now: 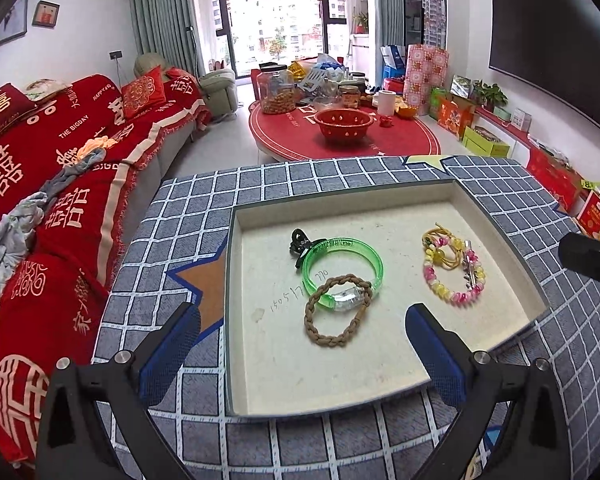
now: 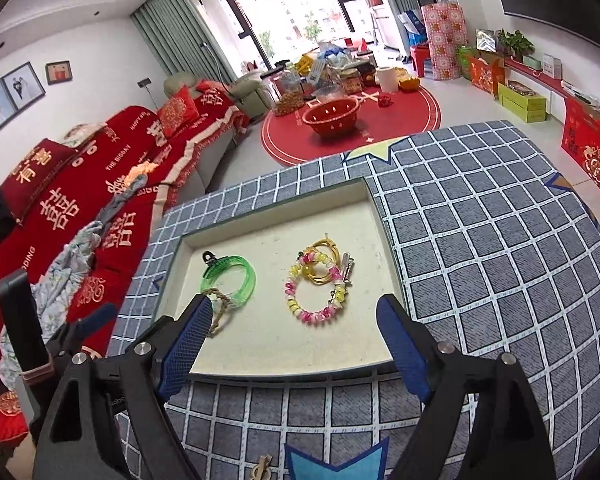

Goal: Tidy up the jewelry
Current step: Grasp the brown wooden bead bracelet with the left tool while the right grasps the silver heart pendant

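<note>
The jewelry lies in the shallow tray (image 1: 496,216) on the checked cloth (image 1: 204,200): a green bangle (image 1: 374,254) overlapped by a braided brown band (image 1: 312,316), a black clip (image 1: 300,242) touching the bangle, and, apart to the right, a pink-and-yellow bead bracelet (image 1: 452,292) tangled with a yellow cord (image 1: 440,236) and a silver clip (image 1: 469,268) – the placing step looks done. A small trinket (image 2: 263,468) sits outside on the cloth, likely next; it calls for a low reach. The left gripper (image 1: 302,330) is spread wide, the right gripper (image 2: 296,324) spread too – both empty, touching nothing
</note>
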Demonstrator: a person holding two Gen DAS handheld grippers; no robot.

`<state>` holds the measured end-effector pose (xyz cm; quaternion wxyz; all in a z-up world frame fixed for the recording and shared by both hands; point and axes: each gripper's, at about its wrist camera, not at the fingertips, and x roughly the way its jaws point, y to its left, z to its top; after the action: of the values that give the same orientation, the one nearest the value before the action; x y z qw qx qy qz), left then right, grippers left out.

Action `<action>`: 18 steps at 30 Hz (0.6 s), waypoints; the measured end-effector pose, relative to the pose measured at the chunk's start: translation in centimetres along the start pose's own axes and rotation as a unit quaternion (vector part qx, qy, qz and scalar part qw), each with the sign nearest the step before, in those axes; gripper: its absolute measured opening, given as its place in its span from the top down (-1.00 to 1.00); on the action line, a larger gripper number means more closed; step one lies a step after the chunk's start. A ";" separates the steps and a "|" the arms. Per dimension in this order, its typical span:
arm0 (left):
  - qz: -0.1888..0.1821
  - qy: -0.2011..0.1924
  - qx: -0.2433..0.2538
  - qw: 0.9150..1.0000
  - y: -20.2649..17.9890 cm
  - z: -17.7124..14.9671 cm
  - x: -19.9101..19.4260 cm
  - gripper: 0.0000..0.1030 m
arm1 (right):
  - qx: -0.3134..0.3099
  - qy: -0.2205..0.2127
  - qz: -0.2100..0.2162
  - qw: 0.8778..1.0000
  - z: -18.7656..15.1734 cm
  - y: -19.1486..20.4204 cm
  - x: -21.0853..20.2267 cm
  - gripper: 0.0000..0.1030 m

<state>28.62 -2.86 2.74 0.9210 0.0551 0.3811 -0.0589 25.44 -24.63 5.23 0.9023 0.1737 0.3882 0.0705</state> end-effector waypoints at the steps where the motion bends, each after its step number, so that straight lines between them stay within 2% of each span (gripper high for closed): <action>1: -0.001 0.001 0.002 1.000 0.0 -0.2 -0.4 -1.00 | 0.000 -0.003 0.001 1.000 -0.1 0.1 -0.3 -0.67; 6: -0.032 0.006 0.010 0.999 0.2 -2.0 -2.5 -1.00 | -0.005 -0.012 0.006 1.000 -1.0 0.7 -2.6 -0.67; 14: -0.070 0.034 0.005 0.997 0.8 -6.9 -5.5 -1.00 | -0.005 0.037 0.012 0.999 -4.3 0.6 -4.5 -0.68; 18: -0.082 0.050 0.001 0.995 0.7 -9.2 -6.4 -1.00 | -0.010 0.056 0.002 0.998 -6.4 0.2 -4.8 -0.68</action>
<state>17.81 -0.38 0.83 0.8926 0.0276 0.4302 -0.1323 17.52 -24.00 4.46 0.8808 0.1613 0.4367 0.0863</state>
